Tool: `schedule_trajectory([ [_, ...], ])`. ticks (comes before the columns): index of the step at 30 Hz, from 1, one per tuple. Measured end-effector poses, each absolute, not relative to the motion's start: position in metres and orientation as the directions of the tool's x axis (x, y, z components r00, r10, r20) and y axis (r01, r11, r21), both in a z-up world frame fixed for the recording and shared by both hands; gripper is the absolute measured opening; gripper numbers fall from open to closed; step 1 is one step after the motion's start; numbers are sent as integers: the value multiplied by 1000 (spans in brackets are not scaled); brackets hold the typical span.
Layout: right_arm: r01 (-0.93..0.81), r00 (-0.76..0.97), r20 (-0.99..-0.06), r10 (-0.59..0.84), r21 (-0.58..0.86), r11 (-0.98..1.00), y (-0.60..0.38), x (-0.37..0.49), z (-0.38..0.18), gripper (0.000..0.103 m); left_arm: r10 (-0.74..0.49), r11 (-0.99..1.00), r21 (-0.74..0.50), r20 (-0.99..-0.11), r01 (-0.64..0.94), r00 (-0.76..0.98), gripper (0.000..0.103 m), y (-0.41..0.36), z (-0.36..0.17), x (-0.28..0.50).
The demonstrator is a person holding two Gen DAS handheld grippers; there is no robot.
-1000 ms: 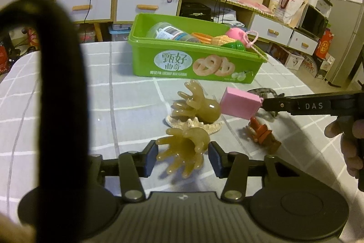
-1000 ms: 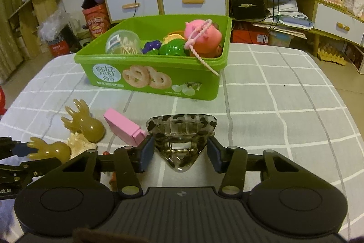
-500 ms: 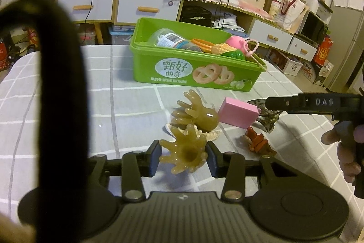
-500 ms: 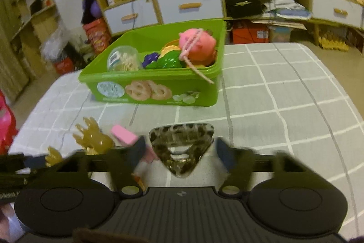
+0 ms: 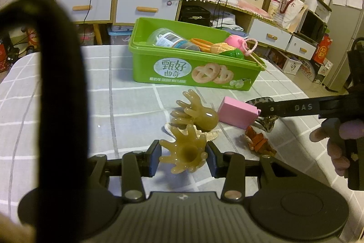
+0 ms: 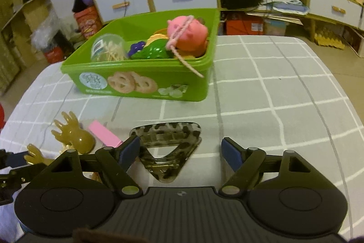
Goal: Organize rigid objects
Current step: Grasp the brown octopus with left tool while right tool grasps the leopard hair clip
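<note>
A grey tablecloth with white grid lines (image 6: 273, 92) carries a green plastic biscuit tub (image 6: 145, 81) already heaped with toys. The right gripper (image 6: 179, 150) stands spread wide around a leopard-print triangular hair claw (image 6: 167, 147), touching only its left pad. The left gripper (image 5: 183, 157) is clenched on an amber rubbery hand-shaped toy (image 5: 184, 155), beside its twin (image 5: 195, 114) and a pink rectangular block (image 5: 237, 112).

The left gripper (image 5: 183, 155) has its jaws closed on an amber hand-shaped toy (image 5: 184, 153), lifted above the checked tabletop (image 5: 127, 104). Just beyond it a second amber hand toy (image 5: 196, 114) lies beside a pink block (image 5: 237, 112), with a small orange figure (image 5: 259, 141) near them. Farther back stands a green box (image 5: 193, 67) full of toys, and the right gripper (image 5: 266, 109) reaches in from the right, over a mottled hair clip (image 5: 267, 123).
</note>
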State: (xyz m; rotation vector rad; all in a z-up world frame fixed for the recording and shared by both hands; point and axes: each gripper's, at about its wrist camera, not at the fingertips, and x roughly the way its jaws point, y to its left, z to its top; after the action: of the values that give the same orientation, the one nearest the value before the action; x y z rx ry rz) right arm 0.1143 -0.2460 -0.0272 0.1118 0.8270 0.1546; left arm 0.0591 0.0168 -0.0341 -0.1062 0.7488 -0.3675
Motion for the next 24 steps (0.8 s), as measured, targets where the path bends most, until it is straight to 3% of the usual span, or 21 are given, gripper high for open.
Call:
schedule_trajectory([
  [4, -132, 661, -730, 174, 116, 984, -233, 119, -29, 82, -365, 930, -226, -644, 288, 672, 20, 17, -34, 59],
  [9, -160, 658, -737, 154, 63, 985, -218, 122, -31, 75, -366, 930, -225, -641, 291, 675, 20, 18, -33, 59],
  [24, -139, 691, -696, 194, 136, 981, -227, 117, -5, 75, -374, 927, -247, -604, 281, 704, 20, 26, -18, 63],
])
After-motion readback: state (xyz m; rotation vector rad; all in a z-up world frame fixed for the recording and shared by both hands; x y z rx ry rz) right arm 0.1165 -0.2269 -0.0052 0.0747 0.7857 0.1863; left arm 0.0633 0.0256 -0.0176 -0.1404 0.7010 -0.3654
